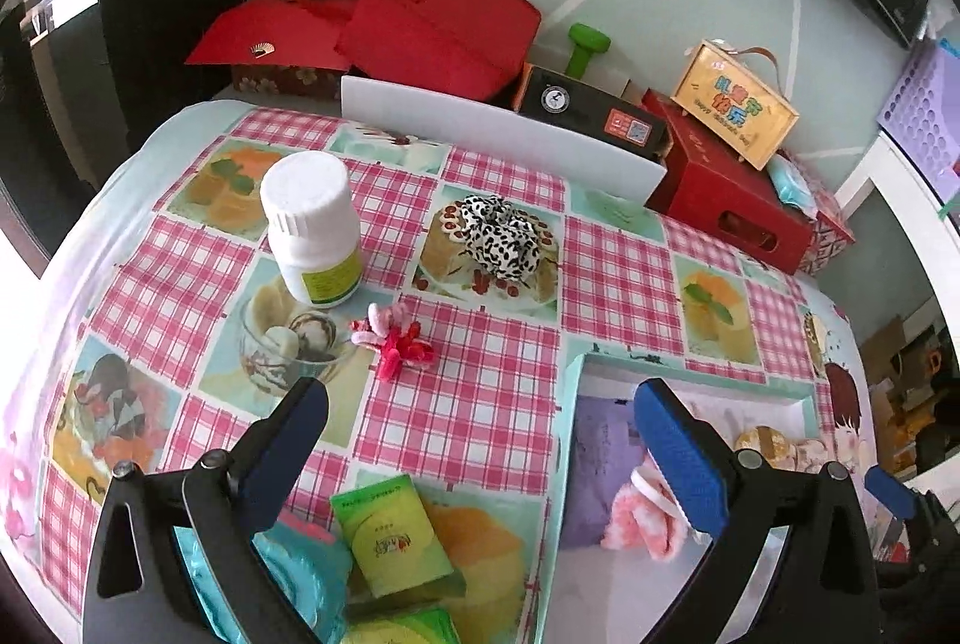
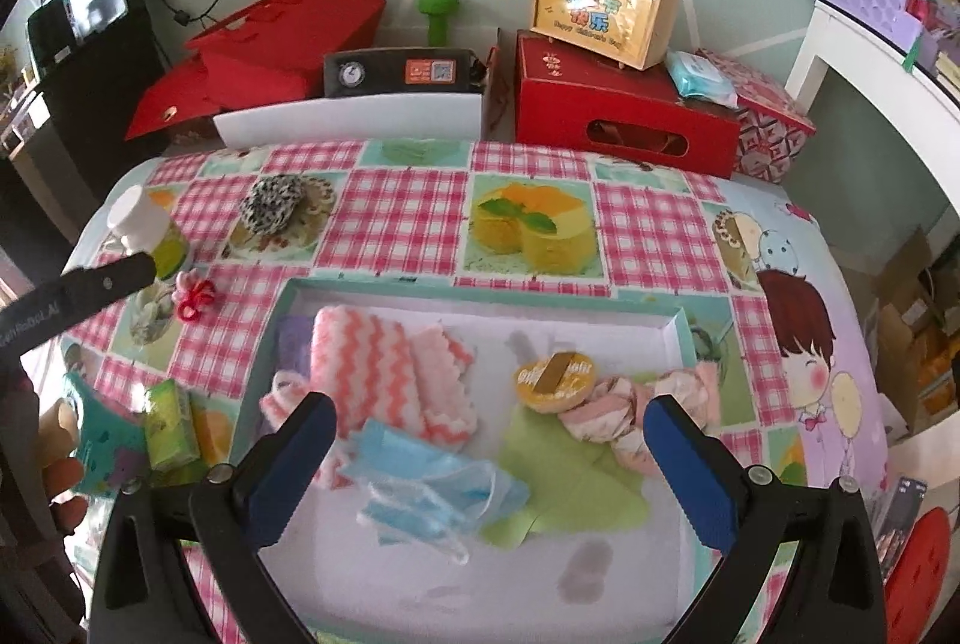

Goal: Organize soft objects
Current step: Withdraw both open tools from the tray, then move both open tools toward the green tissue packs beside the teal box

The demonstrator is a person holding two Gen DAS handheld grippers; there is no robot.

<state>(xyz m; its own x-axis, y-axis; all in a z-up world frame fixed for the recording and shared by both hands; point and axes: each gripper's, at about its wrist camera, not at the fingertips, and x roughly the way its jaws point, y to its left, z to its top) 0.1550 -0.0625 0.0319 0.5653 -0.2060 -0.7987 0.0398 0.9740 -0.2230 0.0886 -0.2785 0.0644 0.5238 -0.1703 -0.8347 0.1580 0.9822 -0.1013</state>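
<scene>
Lying open: checked tablecloth [image 1: 480, 404] ahead of the left gripper [image 1: 480, 440], toward the pink-red hair tie [image 1: 393, 338]. Crowding the left: white bottle [image 1: 312, 227]. Blocking the right: box rim [image 1: 570, 404]. Standing behind: spotted scrunchie [image 1: 498, 236].

It looked a lived-in home: a cartoon-print tablecloth [image 2: 660, 224], red gift boxes [image 2: 624, 128] and a green dumbbell [image 2: 438, 14] against the wall.
</scene>
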